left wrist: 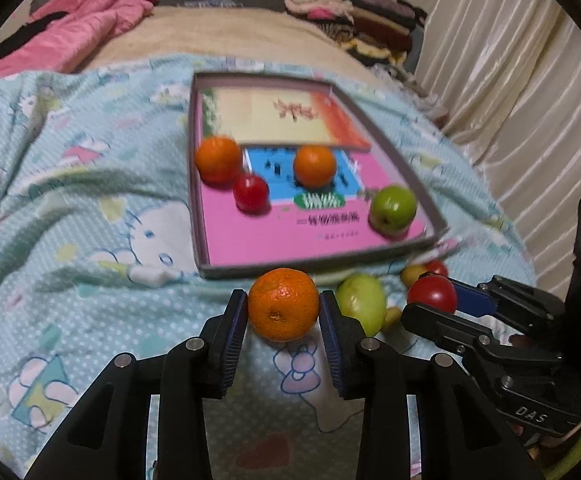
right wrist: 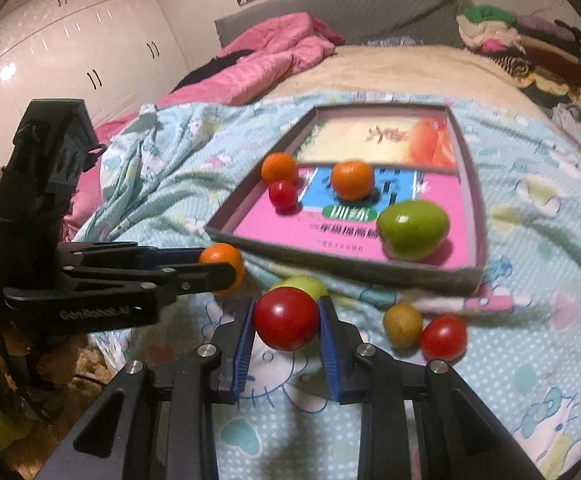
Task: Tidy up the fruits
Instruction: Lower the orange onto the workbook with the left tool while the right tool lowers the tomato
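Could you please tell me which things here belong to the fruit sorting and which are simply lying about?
Part of the job:
- tray
- orange in left hand-held gripper
- red fruit in right hand-held gripper
- loose green fruit
- small yellowish fruit

Lying about:
- pink quilt
- folded clothes
- wardrobe

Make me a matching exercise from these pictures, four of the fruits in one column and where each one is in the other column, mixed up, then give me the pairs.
Things:
1. Large red fruit
2. Orange with the stem dimple
3. Green fruit near the tray's corner
4. Small yellowish fruit

Places:
A. Inside the tray
B. Between the left gripper's jaws
C. On the blanket, beside a small red fruit
D. Between the right gripper's jaws

Pairs: 1-D, 2-B, 3-A, 4-C
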`<action>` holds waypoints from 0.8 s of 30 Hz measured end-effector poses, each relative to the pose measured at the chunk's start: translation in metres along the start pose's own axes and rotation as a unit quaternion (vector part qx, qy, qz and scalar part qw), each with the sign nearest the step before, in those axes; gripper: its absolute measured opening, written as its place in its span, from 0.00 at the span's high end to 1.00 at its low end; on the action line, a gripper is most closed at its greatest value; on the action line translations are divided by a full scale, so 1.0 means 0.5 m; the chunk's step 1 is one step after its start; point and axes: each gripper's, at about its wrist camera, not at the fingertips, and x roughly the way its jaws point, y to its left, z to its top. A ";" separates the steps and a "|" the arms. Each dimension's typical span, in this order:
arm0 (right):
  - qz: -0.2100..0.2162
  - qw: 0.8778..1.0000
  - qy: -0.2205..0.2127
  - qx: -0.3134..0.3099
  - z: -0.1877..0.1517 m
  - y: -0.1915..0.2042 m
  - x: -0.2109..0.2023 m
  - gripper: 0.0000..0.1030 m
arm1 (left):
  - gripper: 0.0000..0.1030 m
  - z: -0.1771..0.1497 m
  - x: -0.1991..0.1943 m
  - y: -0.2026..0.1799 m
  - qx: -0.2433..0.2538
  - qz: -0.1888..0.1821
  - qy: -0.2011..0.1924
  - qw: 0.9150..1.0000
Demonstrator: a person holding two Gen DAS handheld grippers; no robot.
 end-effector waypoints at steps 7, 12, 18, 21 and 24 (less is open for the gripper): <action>-0.016 0.999 -0.040 0.000 0.019 -0.008 -0.032 0.70 | 0.64 0.028 -0.042 0.002 -0.007 0.006 -0.036 0.999; -0.023 0.998 -0.053 0.013 0.028 -0.027 -0.043 0.70 | 0.64 0.041 -0.055 0.013 -0.016 0.016 -0.051 0.998; -0.043 0.996 -0.075 0.016 0.041 -0.051 -0.063 0.70 | 0.64 0.049 -0.059 0.020 -0.026 0.025 -0.064 0.997; -0.054 0.995 -0.084 0.023 0.047 -0.068 -0.071 0.70 | 0.64 0.055 -0.053 0.024 -0.031 0.022 -0.065 0.997; -0.070 0.993 -0.094 0.027 0.055 -0.084 -0.075 0.70 | 0.64 0.059 -0.042 0.025 -0.034 0.028 -0.063 0.997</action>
